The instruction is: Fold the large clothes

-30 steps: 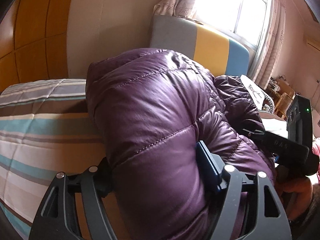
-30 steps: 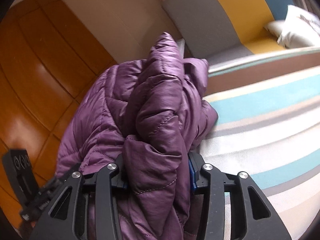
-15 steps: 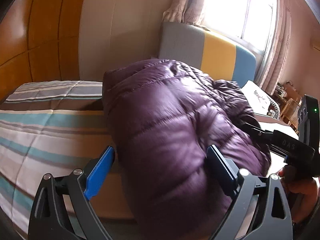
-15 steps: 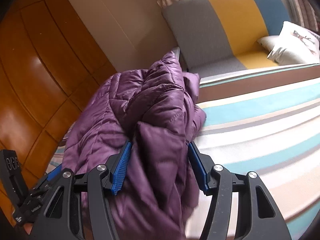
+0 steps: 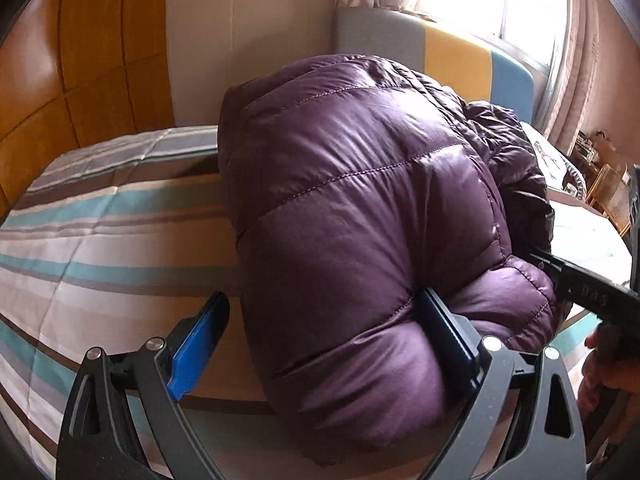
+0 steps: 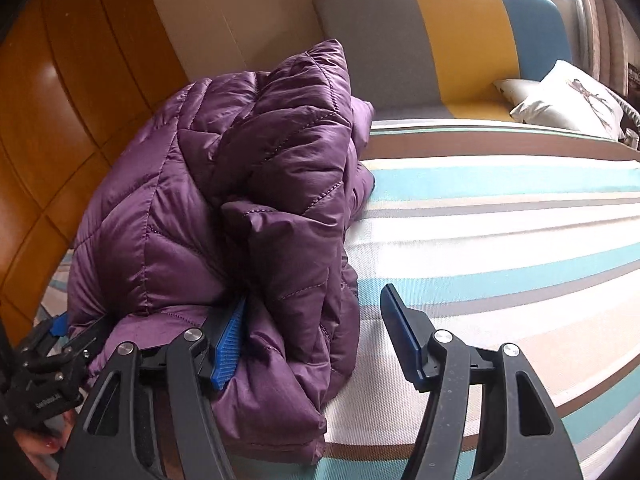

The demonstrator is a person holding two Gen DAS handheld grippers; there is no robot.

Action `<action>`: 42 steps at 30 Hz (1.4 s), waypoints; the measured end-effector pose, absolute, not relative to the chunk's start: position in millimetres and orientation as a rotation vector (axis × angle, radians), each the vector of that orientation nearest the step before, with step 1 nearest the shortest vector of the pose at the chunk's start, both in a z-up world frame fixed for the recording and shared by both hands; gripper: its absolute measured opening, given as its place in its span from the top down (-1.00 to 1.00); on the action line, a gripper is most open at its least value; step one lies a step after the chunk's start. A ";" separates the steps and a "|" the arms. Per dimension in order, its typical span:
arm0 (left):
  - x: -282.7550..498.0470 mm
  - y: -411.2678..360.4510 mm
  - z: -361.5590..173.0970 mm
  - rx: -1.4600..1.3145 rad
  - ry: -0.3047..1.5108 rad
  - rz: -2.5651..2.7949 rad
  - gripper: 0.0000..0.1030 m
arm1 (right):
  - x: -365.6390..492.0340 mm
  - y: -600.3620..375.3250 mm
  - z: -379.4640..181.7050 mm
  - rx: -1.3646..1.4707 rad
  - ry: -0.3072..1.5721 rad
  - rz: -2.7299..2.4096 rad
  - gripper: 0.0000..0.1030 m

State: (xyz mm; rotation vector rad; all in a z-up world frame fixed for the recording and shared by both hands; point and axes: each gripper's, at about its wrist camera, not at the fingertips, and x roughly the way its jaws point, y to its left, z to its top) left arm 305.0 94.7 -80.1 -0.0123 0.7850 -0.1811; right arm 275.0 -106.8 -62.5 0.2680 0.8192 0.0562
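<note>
I see the purple puffer jacket (image 5: pixel 360 208) bundled into a thick folded heap on the striped bed cover (image 5: pixel 100 248), filling the middle of my left wrist view and the left half of my right wrist view.

My left gripper (image 5: pixel 328 340) stands wide at the bottom of its frame. Its right blue pad (image 5: pixel 448 336) presses into the jacket's puffed lower edge, while the left pad (image 5: pixel 200 340) stands clear of the fabric over the bed cover, so nothing is clamped.

My right gripper (image 6: pixel 316 332) has its jaws opening. Its left pad (image 6: pixel 228 348) lies against a fold of the jacket at the lower centre, and the right pad (image 6: pixel 404 336) is apart over bare stripes; the jacket's edge sits between them, unpinched.

Beyond the bed, a grey, yellow and blue headboard (image 6: pixel 440 32) fills the upper right, with a white pillow (image 6: pixel 568 100) beside it. Orange wooden panels (image 6: pixel 60 100) cover the left.
</note>
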 end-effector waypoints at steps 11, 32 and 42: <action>261.9 100.0 -60.7 -0.089 0.734 -0.117 -0.96 | 233.8 -81.5 -26.9 0.196 0.781 0.010 -0.30; 171.6 96.9 -34.6 -0.003 0.682 0.056 -0.96 | 137.9 -56.4 -0.4 0.088 0.704 0.028 -0.81; 152.6 102.7 -27.0 0.003 0.659 0.045 -0.96 | 115.9 -56.7 -3.0 0.083 0.696 0.018 -0.82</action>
